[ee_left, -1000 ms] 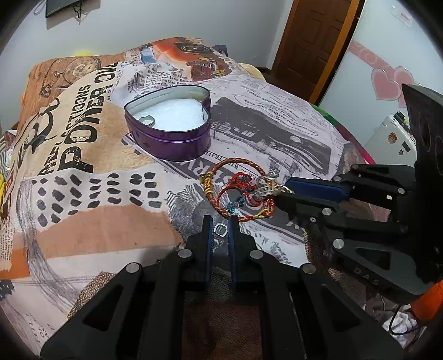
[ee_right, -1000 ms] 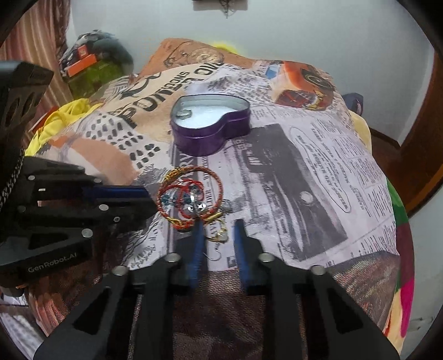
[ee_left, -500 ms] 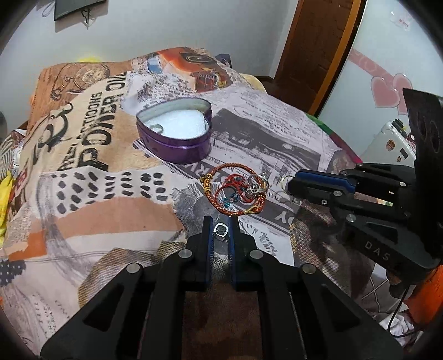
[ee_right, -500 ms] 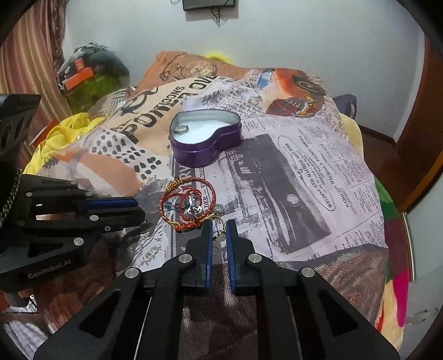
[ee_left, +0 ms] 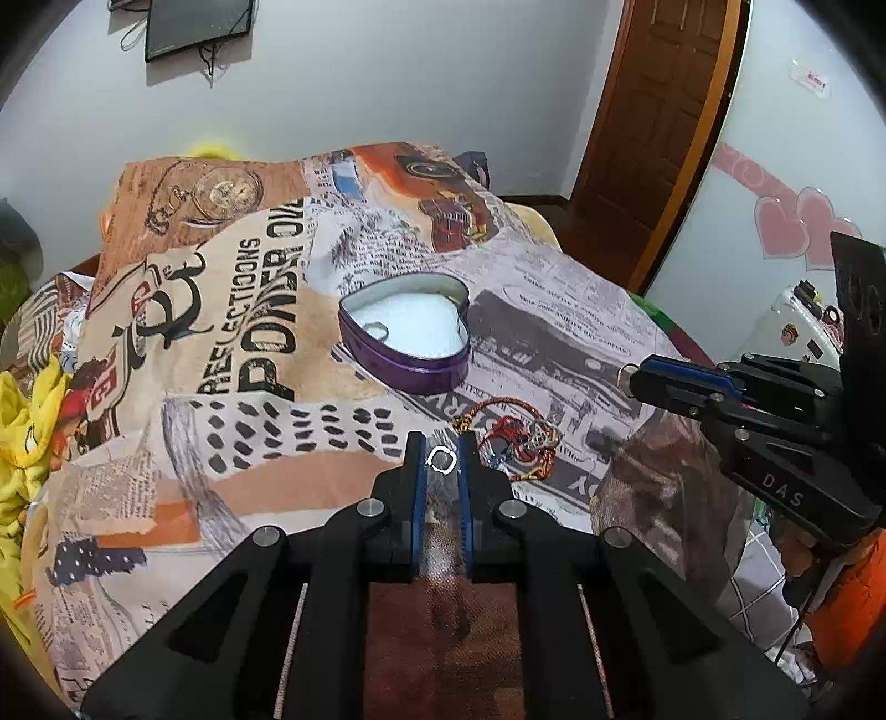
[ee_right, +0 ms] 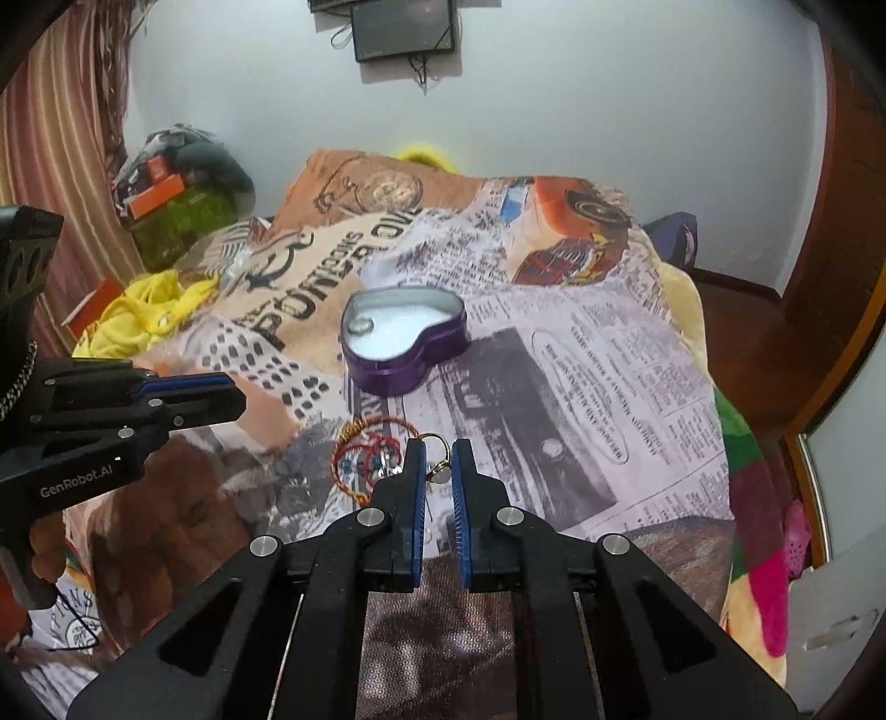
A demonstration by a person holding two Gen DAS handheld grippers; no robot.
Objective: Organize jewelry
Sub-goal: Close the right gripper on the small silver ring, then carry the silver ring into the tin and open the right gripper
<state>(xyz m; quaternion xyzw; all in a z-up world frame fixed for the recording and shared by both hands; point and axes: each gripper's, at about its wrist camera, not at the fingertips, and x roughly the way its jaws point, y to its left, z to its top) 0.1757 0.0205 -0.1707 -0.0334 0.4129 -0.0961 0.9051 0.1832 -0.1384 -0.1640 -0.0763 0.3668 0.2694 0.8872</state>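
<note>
A purple heart-shaped tin [ee_left: 410,371] lies open on the printed bedspread, white padding inside and one ring [ee_left: 376,331] near its left lobe. In front of it sits a tangle of red and gold bracelets [ee_left: 515,443]. My left gripper [ee_left: 442,450] is shut on a small silver ring [ee_left: 442,461], held above the bed. My right gripper [ee_right: 437,451] is shut on a gold ring [ee_right: 437,462] with a pale stone. The right gripper [ee_left: 628,379] also shows in the left wrist view, right of the tin. The left gripper [ee_right: 238,396] shows left of the bracelets [ee_right: 368,454] and the tin [ee_right: 404,365].
The bedspread [ee_left: 221,387] covers the whole bed. A yellow cloth [ee_right: 144,310] and a pile of clutter [ee_right: 177,205] lie off its left side. A wooden door [ee_left: 659,111] stands beyond the far right corner. A dark screen [ee_right: 404,27] hangs on the back wall.
Both grippers have risen away from the bed. The right gripper shut on the gold ring and lifted it off the bedspread. The left gripper kept its silver ring.
</note>
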